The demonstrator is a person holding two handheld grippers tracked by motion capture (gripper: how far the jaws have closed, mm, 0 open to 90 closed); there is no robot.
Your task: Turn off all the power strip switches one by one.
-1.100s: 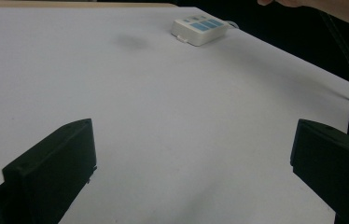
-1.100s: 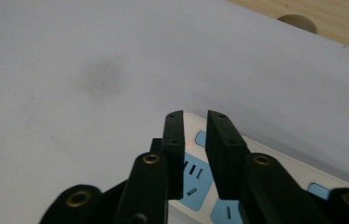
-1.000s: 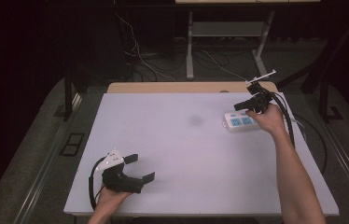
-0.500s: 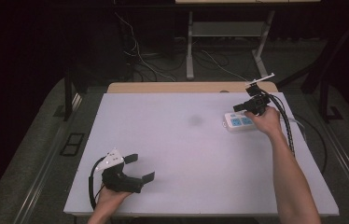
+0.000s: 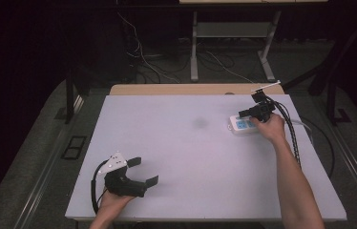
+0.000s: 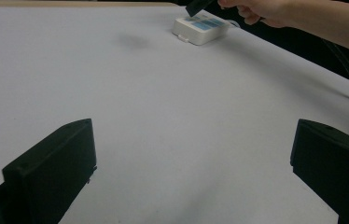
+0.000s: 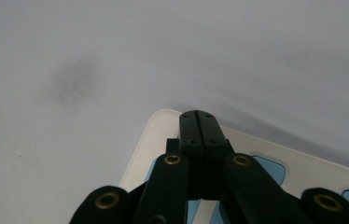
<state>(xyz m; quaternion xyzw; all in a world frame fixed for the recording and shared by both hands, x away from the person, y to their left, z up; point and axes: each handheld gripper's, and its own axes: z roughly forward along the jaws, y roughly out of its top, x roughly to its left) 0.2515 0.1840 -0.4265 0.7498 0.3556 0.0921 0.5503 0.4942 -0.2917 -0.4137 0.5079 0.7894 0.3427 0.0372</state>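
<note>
With the right gripper (image 5: 244, 113) held jaws together over the white power strip (image 5: 244, 124) at the table's (image 5: 176, 143) far right, lower the tips squarely onto one blue button, keeping the open left gripper (image 5: 144, 171) parked.

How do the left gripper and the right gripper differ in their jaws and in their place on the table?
The left gripper has its jaws wide open with nothing between them; the right gripper has its jaws shut together, holding nothing. The left gripper sits at the near left of the white table, far from any object; the right gripper is at the far right, over the white power strip with blue sockets. Both are black and hand-held.
</note>
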